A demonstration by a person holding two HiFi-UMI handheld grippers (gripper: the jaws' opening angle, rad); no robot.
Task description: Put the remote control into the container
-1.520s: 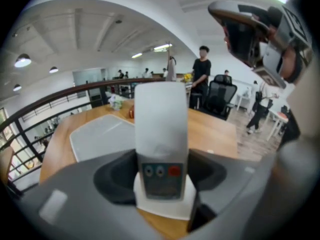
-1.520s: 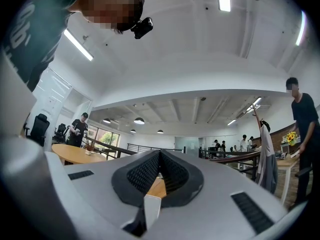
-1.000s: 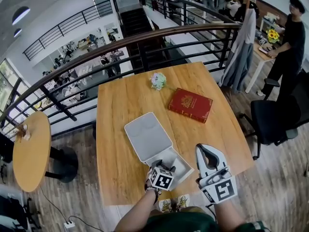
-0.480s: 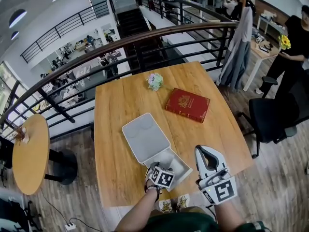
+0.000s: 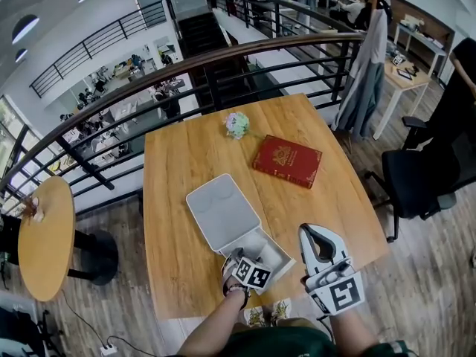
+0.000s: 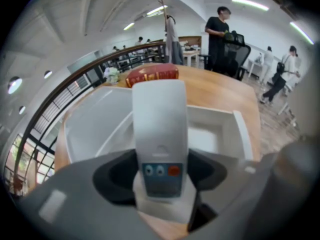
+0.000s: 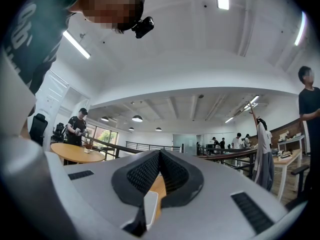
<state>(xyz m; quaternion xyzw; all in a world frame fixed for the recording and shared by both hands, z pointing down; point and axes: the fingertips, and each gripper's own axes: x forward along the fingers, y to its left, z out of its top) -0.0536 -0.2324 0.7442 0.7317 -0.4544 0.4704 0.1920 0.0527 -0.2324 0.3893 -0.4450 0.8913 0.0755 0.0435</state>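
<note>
left hand-held gripper is clamped on the remote, gripping it at the end with the buttons, and the long white body pokes out ahead over the container. the free end reaches across the near rim, above the open tray, with the flipped-back lid just to the left of the tray. i can't tell whether the remote is touching the tray floor or hanging just above it.

what's new over the last second? very little. the left hand-held gripper has hardly shifted against the container, and only the head view has drifted a touch. the remote has not gone in and the grip has not let go, so i read this as lining up or lowering, with the placing itself not yet done.

right hand-held gripper sits to the right of the container near the counter edge. its jaws are pressed together with nothing between them, and it has kept that spot, out of the play.

beyond the container lies a red book, well apart and no obstacle.

next, by my reckoning, comes a small drop so the remote lies flat inside the tray, then the release. one risk is that the far end catches on a wall and leaves the remote propped up.
</note>
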